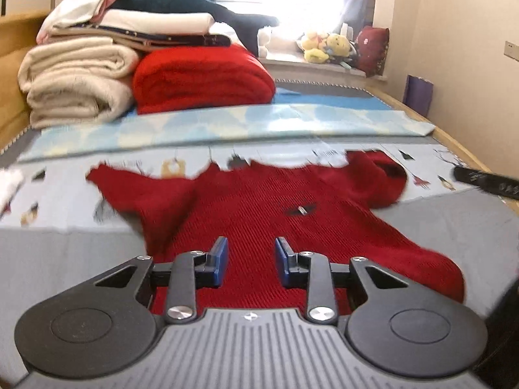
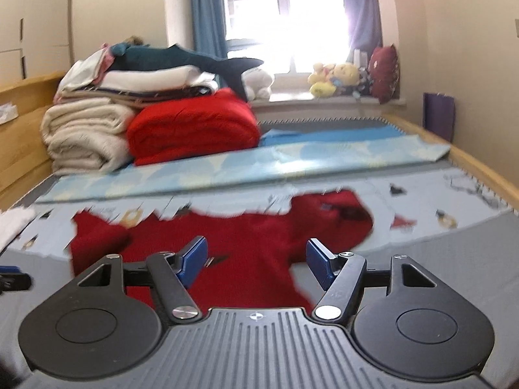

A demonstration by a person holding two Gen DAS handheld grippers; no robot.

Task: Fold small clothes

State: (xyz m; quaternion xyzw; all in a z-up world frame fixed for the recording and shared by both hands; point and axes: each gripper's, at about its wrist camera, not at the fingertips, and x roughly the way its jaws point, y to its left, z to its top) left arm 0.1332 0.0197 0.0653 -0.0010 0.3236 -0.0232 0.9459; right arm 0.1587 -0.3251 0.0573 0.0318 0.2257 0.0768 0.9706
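Note:
A small red knitted sweater lies spread flat on the patterned bed sheet, its sleeves stretched out to both sides. The sleeve on the right is bunched up. My left gripper hovers over the sweater's lower part, its blue pads apart with nothing between them. In the right wrist view the same sweater appears blurred. My right gripper is open above its near right side, and its pads hold nothing. A black part at the right edge looks like the other gripper.
At the back left is a pile of folded cream blankets, a folded red blanket and a dark plush shark. Plush toys sit on the windowsill. A purple bag stands by the right wall. A white cloth lies at the left edge.

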